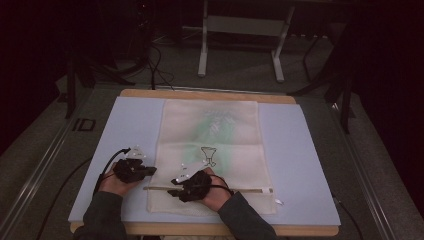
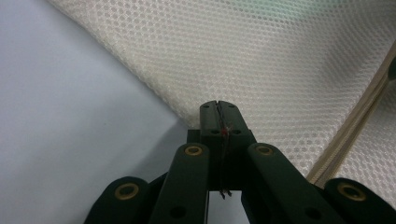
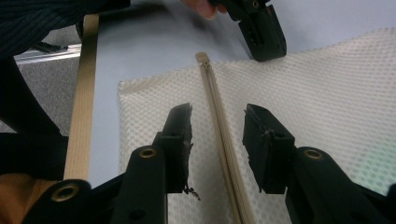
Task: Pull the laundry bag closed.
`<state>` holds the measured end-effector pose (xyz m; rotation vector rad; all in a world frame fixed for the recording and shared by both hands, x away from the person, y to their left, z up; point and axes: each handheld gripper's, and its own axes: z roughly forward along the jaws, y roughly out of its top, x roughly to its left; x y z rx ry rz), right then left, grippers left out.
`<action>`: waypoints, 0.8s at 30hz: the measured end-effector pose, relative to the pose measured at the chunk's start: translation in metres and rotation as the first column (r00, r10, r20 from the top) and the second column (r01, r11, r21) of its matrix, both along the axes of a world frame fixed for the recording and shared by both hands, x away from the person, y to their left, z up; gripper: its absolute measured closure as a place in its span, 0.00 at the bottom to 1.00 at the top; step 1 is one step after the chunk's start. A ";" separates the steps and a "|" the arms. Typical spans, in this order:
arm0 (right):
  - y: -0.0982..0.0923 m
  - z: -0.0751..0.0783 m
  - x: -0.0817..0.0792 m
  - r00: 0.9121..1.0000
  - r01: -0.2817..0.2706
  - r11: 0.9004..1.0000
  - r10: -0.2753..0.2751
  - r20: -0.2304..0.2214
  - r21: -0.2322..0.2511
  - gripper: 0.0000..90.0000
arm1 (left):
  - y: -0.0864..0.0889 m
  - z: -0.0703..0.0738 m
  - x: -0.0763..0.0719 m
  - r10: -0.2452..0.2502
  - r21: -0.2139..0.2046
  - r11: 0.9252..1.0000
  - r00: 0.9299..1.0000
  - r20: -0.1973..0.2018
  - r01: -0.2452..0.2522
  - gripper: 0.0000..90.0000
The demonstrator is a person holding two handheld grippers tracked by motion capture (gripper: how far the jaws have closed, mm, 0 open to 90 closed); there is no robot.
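Cream honeycomb-mesh zip bag [image 1: 210,150] lies flat on the pale blue table mat [image 1: 300,160], soft, light and apt to bunch, so the stiffer beige zipper strip [image 3: 219,135] looks the best hold. Left gripper [image 2: 218,109] is clenched at the bag's edge just ahead of its tips. Right gripper [image 3: 217,135] is released, jaws straddling the zipper without touching it.

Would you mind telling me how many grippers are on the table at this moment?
2. The left gripper sits at the mesh laundry bag's left edge, jaws shut there. The right gripper hangs over the bag's zipper, jaws apart on either side of it.
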<state>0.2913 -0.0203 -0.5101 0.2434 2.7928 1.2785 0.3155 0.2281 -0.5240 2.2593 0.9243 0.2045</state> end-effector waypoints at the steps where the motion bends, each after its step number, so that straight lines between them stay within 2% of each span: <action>1: 0.001 0.000 0.000 1.000 0.000 1.000 0.000 -0.001 -0.001 0.69 | 0.000 0.000 0.000 0.000 0.002 1.000 1.000 -0.002 0.000 1.00; 9: 0.014 -0.005 0.003 1.000 -0.007 1.000 0.007 -0.005 -0.003 0.74 | 0.000 -0.001 0.000 -0.001 0.013 1.000 1.000 -0.003 0.001 1.00; 15: 0.023 -0.007 0.006 1.000 -0.011 1.000 0.011 -0.003 -0.006 0.78 | 0.000 -0.001 0.001 -0.003 0.000 1.000 1.000 -0.006 0.003 1.00; 21: 0.030 -0.009 0.007 1.000 -0.014 1.000 0.014 0.000 -0.008 0.81 | 0.000 -0.001 0.001 -0.006 0.005 1.000 1.000 -0.005 0.006 1.00; 24: 0.035 -0.010 0.008 1.000 -0.020 1.000 0.020 -0.003 -0.013 0.86 | 0.000 -0.001 0.001 -0.005 0.001 1.000 1.000 -0.008 0.005 1.00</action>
